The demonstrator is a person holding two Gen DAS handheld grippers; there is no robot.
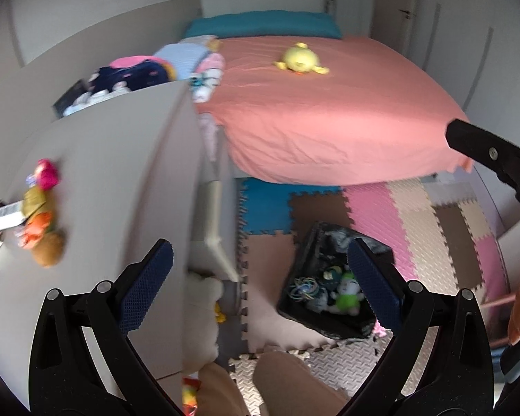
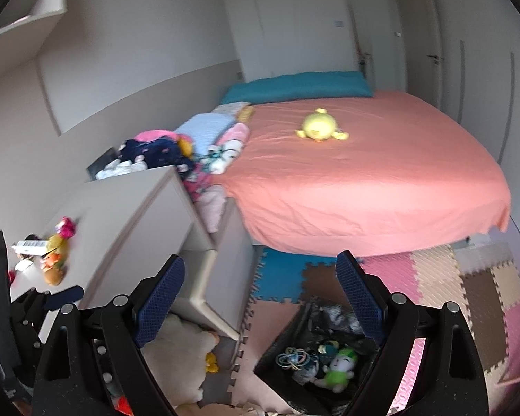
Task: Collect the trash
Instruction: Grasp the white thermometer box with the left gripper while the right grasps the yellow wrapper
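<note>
A black bin lined with a dark bag [image 1: 315,324] [image 2: 277,378] stands on the foam floor mat. Inside it lie a green doll [image 1: 346,294] [image 2: 338,371] and a tangle of rubber bands [image 1: 303,287] [image 2: 293,358]. My left gripper [image 1: 260,284] hovers open over the gap between the grey cabinet and the bin, with nothing between its blue pads. My right gripper [image 2: 261,298] is also open and empty, held above the bin's left side. One of its black fingers [image 1: 485,152] shows at the right edge of the left wrist view.
A grey cabinet [image 1: 121,180] [image 2: 128,215] carries small plush toys [image 1: 41,215] [image 2: 57,253] and a white packet [image 1: 1,216]. A white plush [image 2: 176,357] lies at its foot. A bed with a salmon sheet [image 1: 329,111] [image 2: 381,180] holds a yellow plush [image 1: 300,59] [image 2: 320,124].
</note>
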